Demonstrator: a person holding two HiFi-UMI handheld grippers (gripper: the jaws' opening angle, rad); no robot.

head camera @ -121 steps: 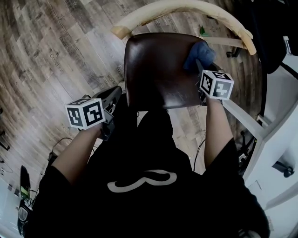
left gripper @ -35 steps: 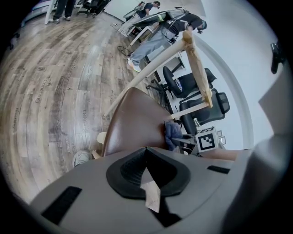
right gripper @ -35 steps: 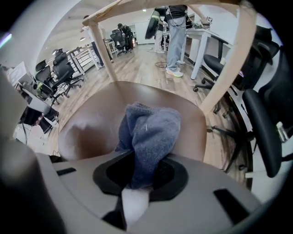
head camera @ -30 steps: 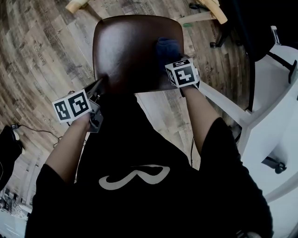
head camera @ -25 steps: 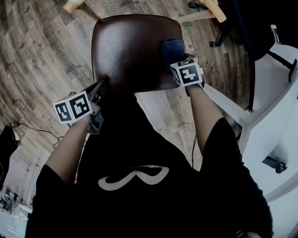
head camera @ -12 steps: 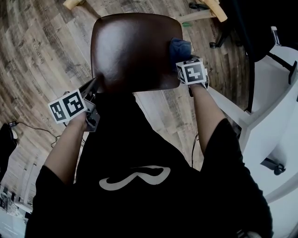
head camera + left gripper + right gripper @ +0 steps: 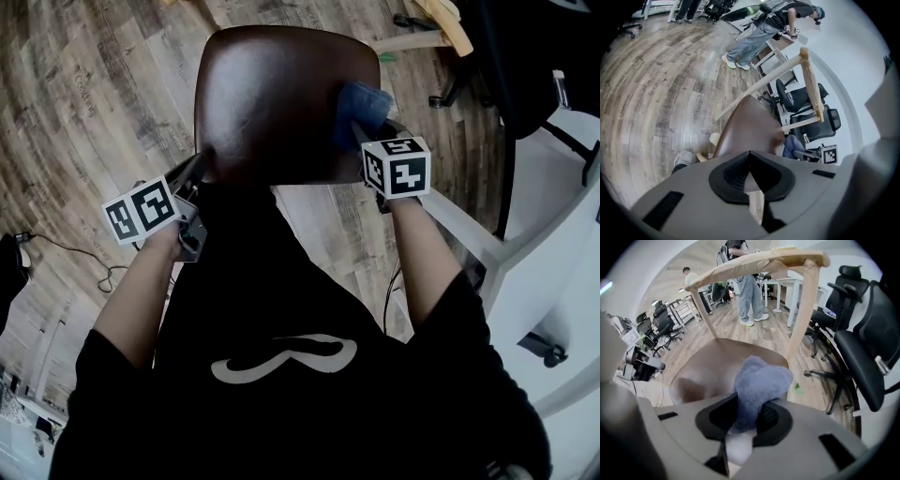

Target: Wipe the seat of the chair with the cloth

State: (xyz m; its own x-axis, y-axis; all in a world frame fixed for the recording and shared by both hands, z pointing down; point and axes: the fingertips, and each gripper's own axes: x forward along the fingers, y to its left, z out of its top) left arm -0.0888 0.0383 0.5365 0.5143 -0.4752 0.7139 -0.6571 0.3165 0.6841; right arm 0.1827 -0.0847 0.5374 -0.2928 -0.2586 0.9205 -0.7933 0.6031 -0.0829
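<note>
The cloth (image 7: 361, 103), a blue fleecy wad, lay on the right side of the seat (image 7: 267, 89), close to its right edge and about midway between front and back. It was bunched into a soft lump rather than spread flat, and looked light and limp, likely to fold over itself or drag out of the grip if pushed hard across the surface. The right tongs (image 7: 364, 131) were clamped on its near end; in the right gripper view a thick fold filled the space between the jaws and the rest ballooned out ahead of them. Taking it by such a thick gathered fold seemed the sound choice, since a thin corner would probably slip free. The seat was dark brown, smooth and glossy, stiff under the cloth, so the wad would probably glide over it with little resistance. The left tongs (image 7: 194, 173) hovered at the seat's front left corner, jaws pressed together with nothing visible between them. Behind the seat rose the pale wooden backrest (image 7: 754, 261), and wood-patterned floor (image 7: 94, 103) lay all around the chair.
</note>
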